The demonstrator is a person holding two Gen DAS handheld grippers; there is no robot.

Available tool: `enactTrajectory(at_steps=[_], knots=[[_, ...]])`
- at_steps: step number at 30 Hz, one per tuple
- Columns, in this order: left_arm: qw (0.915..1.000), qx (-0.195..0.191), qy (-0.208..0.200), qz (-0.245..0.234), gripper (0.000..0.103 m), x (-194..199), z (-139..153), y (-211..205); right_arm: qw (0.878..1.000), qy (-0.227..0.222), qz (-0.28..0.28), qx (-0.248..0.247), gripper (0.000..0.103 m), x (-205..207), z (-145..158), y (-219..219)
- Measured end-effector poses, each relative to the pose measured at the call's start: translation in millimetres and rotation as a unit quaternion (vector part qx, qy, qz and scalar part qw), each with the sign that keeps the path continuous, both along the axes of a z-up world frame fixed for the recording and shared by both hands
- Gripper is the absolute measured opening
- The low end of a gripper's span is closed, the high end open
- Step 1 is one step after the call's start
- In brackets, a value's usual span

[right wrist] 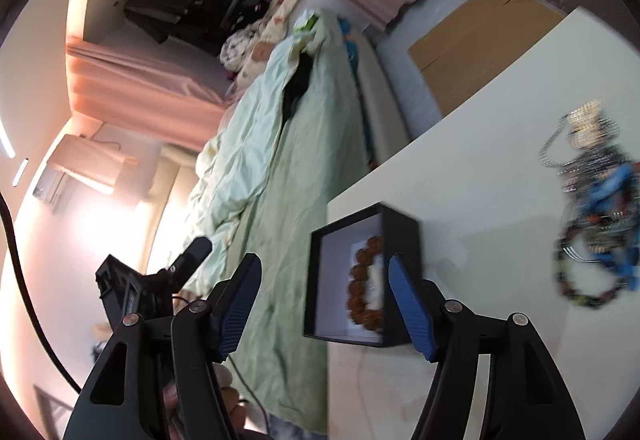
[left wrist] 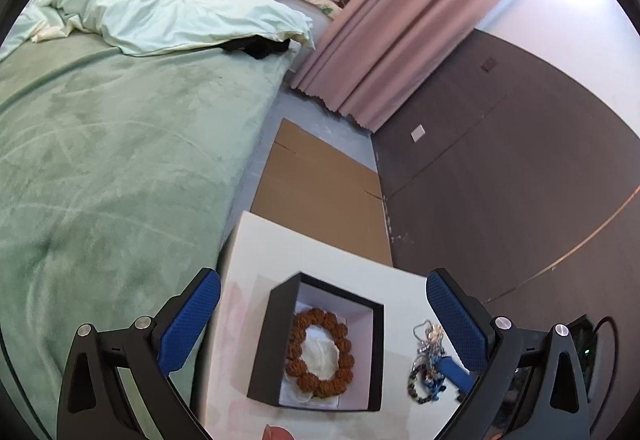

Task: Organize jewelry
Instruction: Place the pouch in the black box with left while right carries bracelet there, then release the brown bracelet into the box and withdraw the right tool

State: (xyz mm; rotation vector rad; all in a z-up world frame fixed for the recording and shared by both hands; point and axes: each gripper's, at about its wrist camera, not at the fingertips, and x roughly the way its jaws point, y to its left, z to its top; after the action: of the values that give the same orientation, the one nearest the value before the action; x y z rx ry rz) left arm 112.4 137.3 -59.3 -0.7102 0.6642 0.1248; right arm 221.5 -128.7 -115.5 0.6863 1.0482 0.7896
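Jewelry box (left wrist: 320, 344) beneath wide-spread left gripper (left wrist: 322, 316)

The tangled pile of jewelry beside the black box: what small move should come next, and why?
Probably move the open right gripper toward the tangled pile of chains and bead bracelets. It lies loose on the white table, while the black square box holds only the brown bead bracelet.
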Motion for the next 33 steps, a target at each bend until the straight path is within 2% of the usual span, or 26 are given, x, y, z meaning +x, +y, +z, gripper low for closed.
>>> enactTrajectory(at_steps=[4, 11, 16, 20, 22, 24, 26, 31, 33], knots=[[0.9998, 0.013, 0.002, -0.012, 0.103, -3.4, 1.9, -13.5, 1.0, -0.01, -0.023, -0.001, 0.067, -9.5, 9.3, -30.2], [0.9986, 0.042, 0.004, -0.031, 0.103, -11.3, 6.6, -40.6, 0.997, -0.047, -0.052, -0.044, 0.067, -23.4, 27.6, -69.0], [0.996, 0.065, 0.008, -0.06, 0.103, -12.0, 8.1, -69.3, 0.989, -0.042, -0.094, -0.103, 0.067, -27.9, 27.2, -95.7], [0.9932, 0.08, 0.008, -0.084, 0.103, -11.0, 9.3, -91.6, 0.986, -0.031, -0.115, -0.115, 0.067, -28.8, 23.8, -115.8], [0.9916, 0.089, 0.006, -0.094, 0.103, -9.8, 9.8, -102.1, 0.983, -0.028, -0.13, -0.122, 0.071, -29.7, 23.7, -127.8], [0.9904, 0.091, 0.005, -0.103, 0.103, -8.3, 8.9, -109.8, 0.981, -0.022, -0.146, -0.125, 0.087, -30.0, 22.8, -137.1], [0.9888, 0.094, 0.006, -0.115, 0.102, -4.8, 7.7, -119.0, 0.979, -0.017, -0.162, -0.125, 0.088, -30.1, 22.1, -147.4], [0.9839, 0.11, -0.001, -0.141, 0.102, 3.0, 6.0, -143.5, 0.965, 0.002, -0.207, -0.159, 0.089, -28.9, 19.4, -168.4], [0.9809, 0.116, -0.001, -0.156, 0.098, 8.0, 4.3, -152.8, 0.961, 0.01, -0.218, -0.17, 0.089, -27.5, 17.1, -172.7]])
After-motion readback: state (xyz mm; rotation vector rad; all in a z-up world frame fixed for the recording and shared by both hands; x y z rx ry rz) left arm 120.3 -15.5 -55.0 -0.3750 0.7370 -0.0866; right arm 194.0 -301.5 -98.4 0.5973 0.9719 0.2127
